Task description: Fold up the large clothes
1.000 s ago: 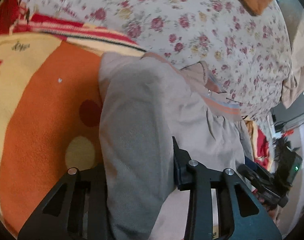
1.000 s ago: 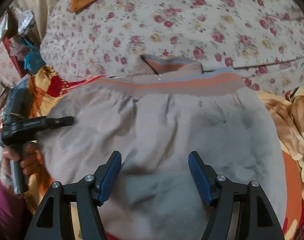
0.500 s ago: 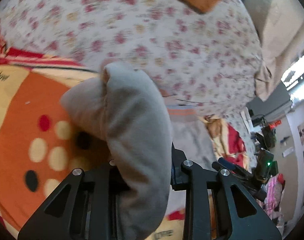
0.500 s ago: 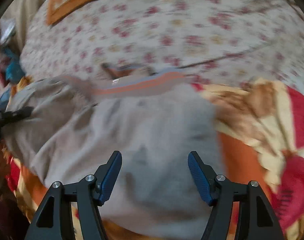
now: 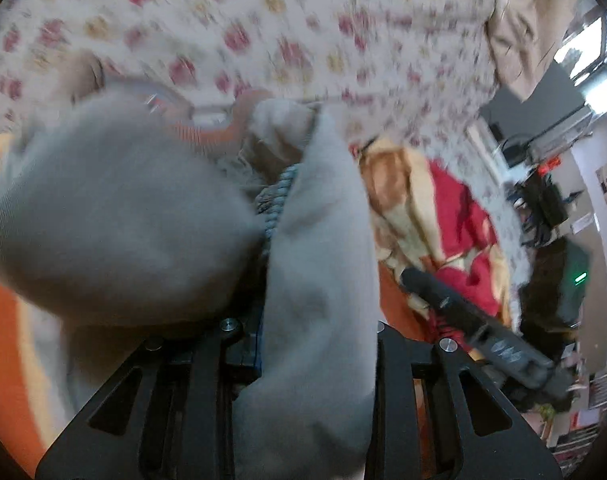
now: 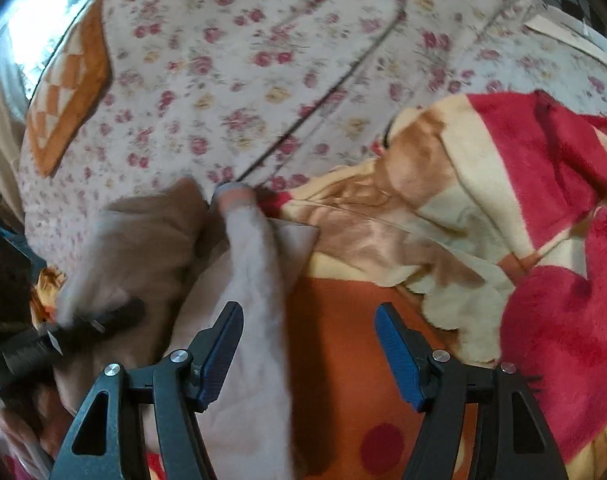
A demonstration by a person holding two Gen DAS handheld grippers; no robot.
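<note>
Left gripper (image 5: 303, 340) is clamped down on a thick bunch of the grey garment (image 5: 115, 220), and honestly that's most of what its camera gets: fabric balloons up right in front of the lens, one big lump ahead-left of the claw and a second fold running straight up between the fingers, so the pads themselves are buried and you only see the black frame at the bottom. An orange waistband stripe (image 5: 207, 132) pokes out beyond the lump, pretty smeared by blur. Past it is the floral bedsheet (image 5: 263, 40), also blurry, and off to the right of the claw the other gripper shows side-on as a dark bar. The room clutter at the far right edge is too small and dark to make out. Right gripper (image 6: 309, 352) is spread wide with nothing in it, blue pads clearly visible; the garment sits ahead and to its left, one long pale fold passing just beside the left pad, can't tell if it touches. Straight ahead between the fingers is the orange blanket (image 6: 343, 320), with its rumpled red and cream part to the right. An orange checkered cloth (image 6: 71, 92) lies far ahead-left, partly cut off by the frame edge.
</note>
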